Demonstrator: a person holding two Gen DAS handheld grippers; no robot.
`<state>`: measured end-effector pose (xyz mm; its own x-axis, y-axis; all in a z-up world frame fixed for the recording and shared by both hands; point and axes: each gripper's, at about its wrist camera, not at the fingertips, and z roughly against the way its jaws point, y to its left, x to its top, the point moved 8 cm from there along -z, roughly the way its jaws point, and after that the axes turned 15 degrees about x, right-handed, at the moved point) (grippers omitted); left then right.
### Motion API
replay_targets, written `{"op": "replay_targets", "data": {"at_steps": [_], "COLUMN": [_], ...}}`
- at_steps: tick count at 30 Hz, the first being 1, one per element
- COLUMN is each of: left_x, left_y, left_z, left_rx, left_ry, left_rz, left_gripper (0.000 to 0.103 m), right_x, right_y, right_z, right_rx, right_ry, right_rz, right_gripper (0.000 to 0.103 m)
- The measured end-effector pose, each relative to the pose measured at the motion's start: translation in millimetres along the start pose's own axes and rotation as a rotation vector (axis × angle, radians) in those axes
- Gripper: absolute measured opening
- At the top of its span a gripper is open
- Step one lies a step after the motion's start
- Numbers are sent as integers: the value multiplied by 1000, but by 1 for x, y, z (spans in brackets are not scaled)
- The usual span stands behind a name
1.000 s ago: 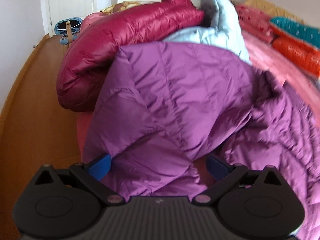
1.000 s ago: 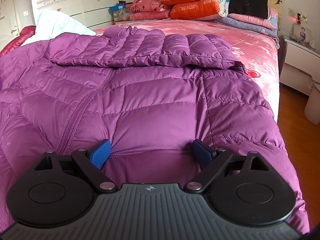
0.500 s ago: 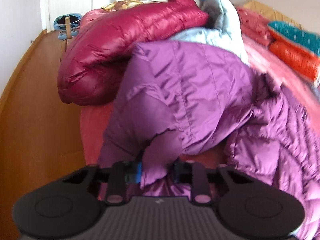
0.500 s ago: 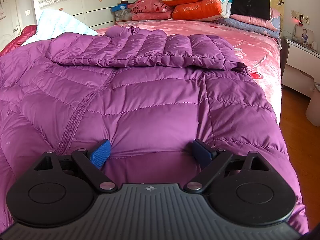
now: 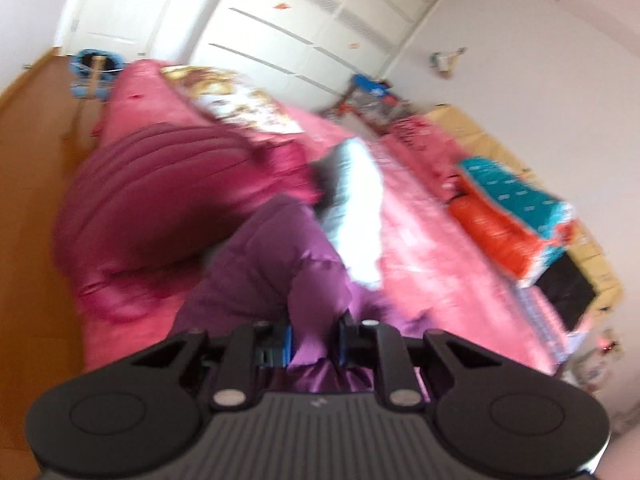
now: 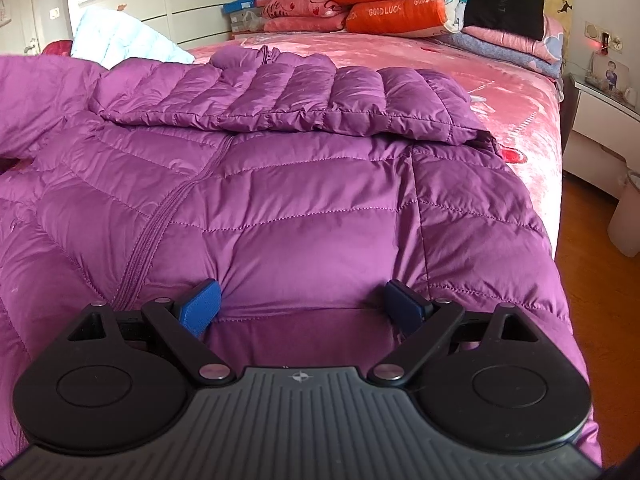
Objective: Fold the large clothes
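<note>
A purple quilted down jacket lies spread on the pink bed, zipper up, one sleeve folded across its upper part. My right gripper is open, its blue pads straddling the jacket's hem at the near bed edge. My left gripper is shut on a fold of the purple jacket and holds it lifted above the bed; this view is blurred and tilted.
A dark red down coat and a light blue garment lie at the bed's left end. Orange and teal pillows are stacked at the headboard. A white nightstand and bin stand to the right on the wooden floor.
My left gripper closed on the jacket's edge and has lifted it up and across, tilting its view. My right gripper stayed open at the hem.
</note>
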<state>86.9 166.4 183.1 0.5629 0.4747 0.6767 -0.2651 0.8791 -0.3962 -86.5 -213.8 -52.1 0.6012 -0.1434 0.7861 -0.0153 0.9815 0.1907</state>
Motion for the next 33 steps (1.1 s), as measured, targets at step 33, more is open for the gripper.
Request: {"op": "replay_targets", "data": {"at_steps": [33], "left_x": [-230], "left_y": [-349], "left_z": [-150], "left_rx": [-210], "left_ry": [286], "left_rz": [-489], "left_gripper": [42], "right_x": [25], "right_y": [-58], "right_z": [38], "right_rx": [126], "right_ry": [-148], "right_rz": [-331], "right_gripper": [103]}}
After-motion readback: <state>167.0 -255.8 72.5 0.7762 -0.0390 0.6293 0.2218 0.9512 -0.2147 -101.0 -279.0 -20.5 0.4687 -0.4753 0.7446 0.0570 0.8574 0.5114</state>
